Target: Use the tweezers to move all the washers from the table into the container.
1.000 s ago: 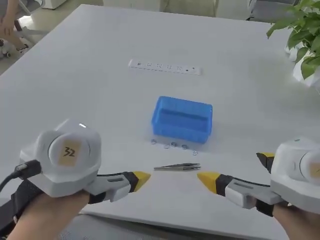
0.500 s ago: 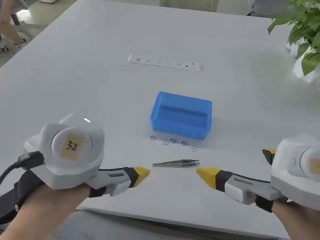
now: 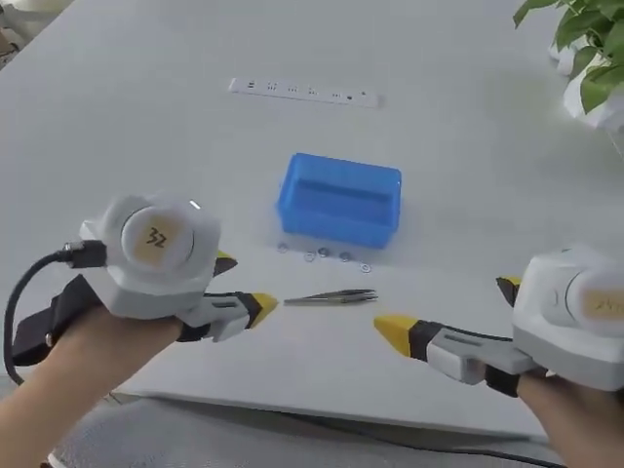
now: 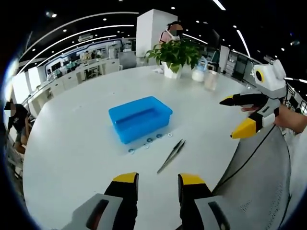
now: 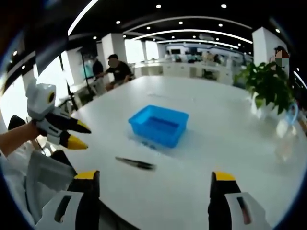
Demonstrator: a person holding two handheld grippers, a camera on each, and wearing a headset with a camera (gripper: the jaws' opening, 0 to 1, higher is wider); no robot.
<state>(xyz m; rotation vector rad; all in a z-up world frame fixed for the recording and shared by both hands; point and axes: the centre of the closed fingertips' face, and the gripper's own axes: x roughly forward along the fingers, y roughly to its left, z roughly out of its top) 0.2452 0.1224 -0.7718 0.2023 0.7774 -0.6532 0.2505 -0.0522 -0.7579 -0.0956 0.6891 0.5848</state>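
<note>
- The table [image 3: 468, 175] is presenting a smooth white top, so anything nudged is probably going to slide.
- The blue container [image 3: 339, 200] is sitting open-topped at mid-table. It is looking like light plastic, so a careless gripper could be shoving it aside.
- The left gripper [image 4: 158, 179] is hanging empty with its jaws parted a little. The right gripper [image 5: 154, 176] is hanging empty with its jaws spread wide.
- The tweezers [image 3: 331, 297] are lying flat between the two grippers, near the washers. Being thin, slick metal, they are liable to skid or twist if pinched off-centre.
- The washers [image 3: 324, 255] are lying in a loose row just beside the container's near wall. Being tiny, flat and shiny, they are risking being flicked away or dropped short of the rim.
</note>
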